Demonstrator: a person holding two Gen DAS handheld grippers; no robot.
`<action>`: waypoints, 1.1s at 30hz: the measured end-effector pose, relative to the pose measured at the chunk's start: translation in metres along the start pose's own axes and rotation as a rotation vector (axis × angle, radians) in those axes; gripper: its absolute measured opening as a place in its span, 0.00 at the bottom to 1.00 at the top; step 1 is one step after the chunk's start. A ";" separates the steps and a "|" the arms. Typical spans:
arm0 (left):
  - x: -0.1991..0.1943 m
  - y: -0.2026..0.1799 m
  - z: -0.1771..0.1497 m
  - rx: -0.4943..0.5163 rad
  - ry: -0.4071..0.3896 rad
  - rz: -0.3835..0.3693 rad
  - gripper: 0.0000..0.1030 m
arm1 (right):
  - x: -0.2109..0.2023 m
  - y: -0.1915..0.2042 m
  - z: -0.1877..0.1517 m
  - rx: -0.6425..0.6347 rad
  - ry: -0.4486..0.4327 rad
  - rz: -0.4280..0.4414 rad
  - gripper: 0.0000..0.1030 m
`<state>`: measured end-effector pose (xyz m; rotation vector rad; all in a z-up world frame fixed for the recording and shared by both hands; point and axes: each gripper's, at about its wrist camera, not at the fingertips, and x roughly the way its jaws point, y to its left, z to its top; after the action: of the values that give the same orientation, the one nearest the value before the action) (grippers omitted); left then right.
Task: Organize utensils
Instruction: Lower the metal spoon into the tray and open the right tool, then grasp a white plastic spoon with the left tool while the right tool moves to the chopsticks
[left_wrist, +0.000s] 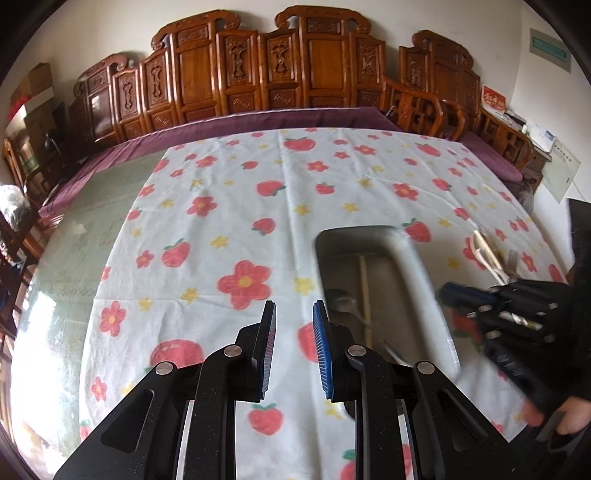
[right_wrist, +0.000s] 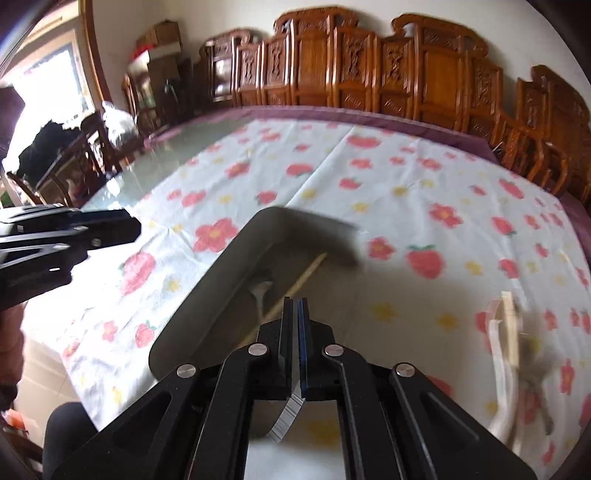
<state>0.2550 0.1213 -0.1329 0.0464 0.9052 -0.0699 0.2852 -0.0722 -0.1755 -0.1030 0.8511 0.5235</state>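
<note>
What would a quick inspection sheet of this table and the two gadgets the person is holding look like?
Surface: flowered tablecloth over a glass-topped table.
Job's things: grey tray holding a spoon and a chopstick; a loose pile of utensils, blurred, lies on the cloth to the tray's right.
Clutter: nothing seen on the cloth.
Grippers: left gripper partly open, empty, above the cloth beside the tray; right gripper shut over the tray; whether it holds anything cannot be told.
Cables: nothing seen.
Surroundings: carved wooden chairs along the wall, boxes stacked in the corner.
</note>
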 end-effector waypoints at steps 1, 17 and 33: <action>-0.002 -0.007 0.001 0.005 -0.005 -0.010 0.19 | -0.010 -0.009 -0.003 0.009 -0.011 -0.005 0.04; 0.004 -0.140 -0.008 0.118 0.009 -0.128 0.26 | -0.114 -0.168 -0.114 0.134 -0.030 -0.222 0.07; 0.069 -0.258 -0.001 0.147 0.102 -0.223 0.32 | -0.123 -0.208 -0.130 0.179 -0.038 -0.213 0.21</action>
<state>0.2764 -0.1385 -0.1907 0.0863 1.0034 -0.3445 0.2291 -0.3394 -0.1952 -0.0190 0.8352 0.2472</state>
